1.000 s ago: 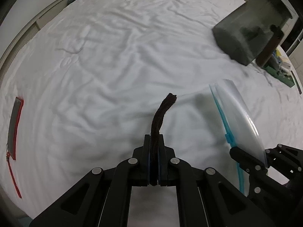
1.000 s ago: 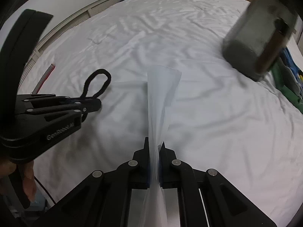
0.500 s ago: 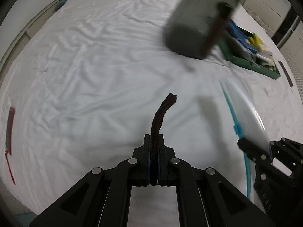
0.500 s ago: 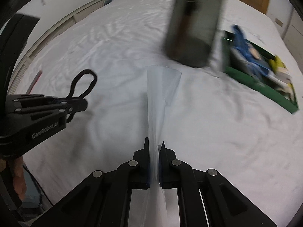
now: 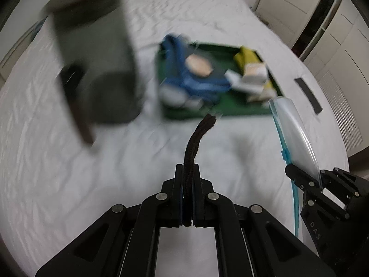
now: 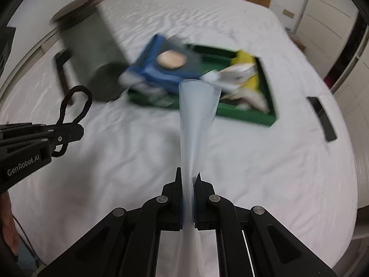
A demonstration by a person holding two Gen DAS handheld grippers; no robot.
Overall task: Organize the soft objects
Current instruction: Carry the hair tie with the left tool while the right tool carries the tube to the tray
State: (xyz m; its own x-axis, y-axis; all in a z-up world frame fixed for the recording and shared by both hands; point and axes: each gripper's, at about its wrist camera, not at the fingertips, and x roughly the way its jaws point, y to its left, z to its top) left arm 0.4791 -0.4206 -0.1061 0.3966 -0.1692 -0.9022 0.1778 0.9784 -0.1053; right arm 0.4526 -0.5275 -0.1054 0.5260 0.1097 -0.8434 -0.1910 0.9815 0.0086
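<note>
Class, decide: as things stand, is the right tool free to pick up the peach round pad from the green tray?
Probably not yet. The right tool is shut on a clear zip bag, so its jaws are occupied, though nothing blocks the way to the pad in the tray.

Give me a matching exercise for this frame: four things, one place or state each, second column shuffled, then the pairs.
Things:
1. brown hair tie
2. clear zip bag
3. green tray
4. grey container

Places/states:
A. on the bed, left of the tray, blurred
B. clamped in the right gripper
C. on the bed, holding blue and yellow items
D. clamped in the left gripper

Pairs: 1-D, 2-B, 3-C, 4-A
</note>
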